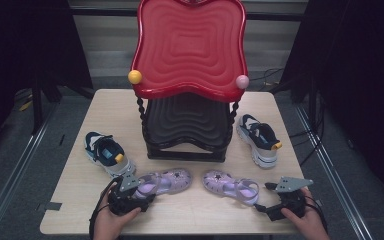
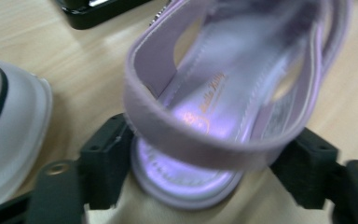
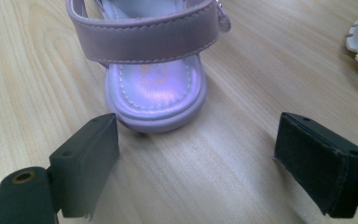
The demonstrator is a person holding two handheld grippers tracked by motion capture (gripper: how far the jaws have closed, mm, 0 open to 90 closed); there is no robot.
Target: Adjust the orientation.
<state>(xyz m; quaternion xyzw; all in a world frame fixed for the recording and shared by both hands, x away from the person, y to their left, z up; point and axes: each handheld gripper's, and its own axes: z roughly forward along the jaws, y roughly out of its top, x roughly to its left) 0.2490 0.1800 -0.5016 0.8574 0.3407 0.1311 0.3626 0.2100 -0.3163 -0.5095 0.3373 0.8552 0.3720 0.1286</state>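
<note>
Two lilac sandals lie toe to toe at the front of the wooden table (image 1: 80, 200). My left gripper (image 1: 141, 193) is at the heel of the left sandal (image 1: 166, 182). In the left gripper view its jaws stand on both sides of the heel of the left sandal (image 2: 214, 112), and the pads (image 2: 109, 158) touch the heel strap; the left gripper (image 2: 207, 154) is shut on it. My right gripper (image 1: 272, 197) sits just behind the right sandal (image 1: 230, 185). In the right gripper view the right gripper (image 3: 198, 135) is open, and the heel of the right sandal (image 3: 154, 88) lies ahead of the jaws, untouched.
A two-tier stand fills the table's back middle: a red wavy tray (image 1: 190, 45) above a black one (image 1: 187, 125). A white and navy sneaker (image 1: 105, 152) lies left of it, close to my left gripper, and its mate (image 1: 260, 137) lies to the right.
</note>
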